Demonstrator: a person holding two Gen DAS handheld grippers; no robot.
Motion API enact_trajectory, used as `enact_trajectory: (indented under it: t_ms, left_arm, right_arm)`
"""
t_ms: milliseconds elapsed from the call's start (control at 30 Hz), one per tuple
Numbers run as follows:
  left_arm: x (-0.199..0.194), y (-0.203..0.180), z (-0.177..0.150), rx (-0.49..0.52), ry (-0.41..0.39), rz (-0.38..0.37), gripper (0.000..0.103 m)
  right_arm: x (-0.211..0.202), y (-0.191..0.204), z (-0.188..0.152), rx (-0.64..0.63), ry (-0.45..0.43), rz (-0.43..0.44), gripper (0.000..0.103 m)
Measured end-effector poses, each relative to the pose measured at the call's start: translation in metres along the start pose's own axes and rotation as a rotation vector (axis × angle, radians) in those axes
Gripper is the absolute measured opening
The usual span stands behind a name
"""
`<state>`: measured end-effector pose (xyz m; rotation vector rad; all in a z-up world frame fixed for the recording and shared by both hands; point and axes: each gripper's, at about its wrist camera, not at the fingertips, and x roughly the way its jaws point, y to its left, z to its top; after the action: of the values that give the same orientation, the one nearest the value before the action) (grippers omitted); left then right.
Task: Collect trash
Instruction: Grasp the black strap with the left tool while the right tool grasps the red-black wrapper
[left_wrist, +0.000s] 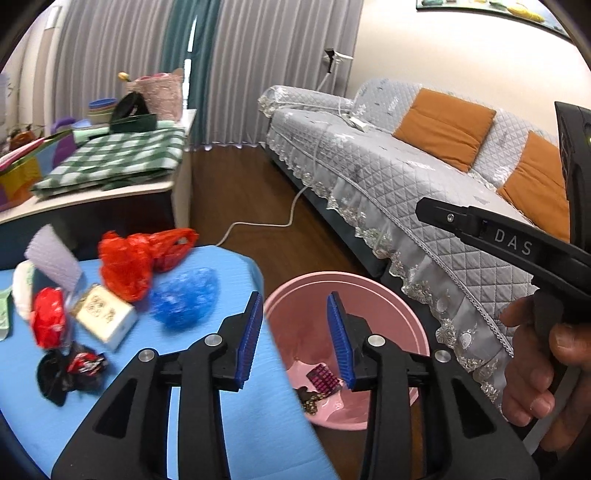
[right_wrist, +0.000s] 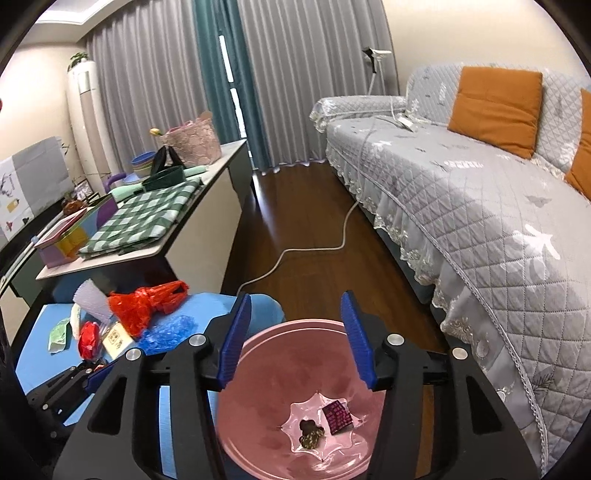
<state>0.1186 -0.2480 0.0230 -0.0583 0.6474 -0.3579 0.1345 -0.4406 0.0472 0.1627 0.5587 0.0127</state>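
Note:
My left gripper (left_wrist: 296, 334) is open and empty, its blue pads hanging over the near edge of a pink bin (left_wrist: 332, 275). My right gripper (right_wrist: 297, 341) is also open with nothing between its pads, directly above the pink bin (right_wrist: 266, 387). At the bin's bottom lie a magenta patterned wrapper (right_wrist: 338, 417) and a dark brown scrap (right_wrist: 310, 432). On the blue table (left_wrist: 229, 417) to the left sit a red plastic bag (left_wrist: 129, 258), a crumpled blue bag (left_wrist: 184, 299), a white box (left_wrist: 103, 317), a red wrapper (left_wrist: 48, 321) and a black-and-red wrapper (left_wrist: 77, 369).
A grey quilted sofa (right_wrist: 480, 206) with orange cushions runs along the right. A white cable (right_wrist: 314, 251) lies across the brown floor. A side table (right_wrist: 155, 251) holding a green checked cloth stands behind the blue table. A hand (left_wrist: 532, 373) holds the other tool's black body (left_wrist: 513, 243).

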Motion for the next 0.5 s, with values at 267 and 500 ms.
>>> enact_trajectory:
  t_ms: [267,500]
  left_arm:
    - [-0.045,0.051,-0.019,-0.083,-0.039,0.065,0.044]
    - [-0.078,0.108,-0.044,-0.163,-0.065,0.121,0.047]
  right_arm:
    - [-0.022,0.051,-0.004,-0.042,-0.059,0.044,0.051]
    - [-0.036,0.101,-0.015,-0.086,-0.090,0.092,0.051]
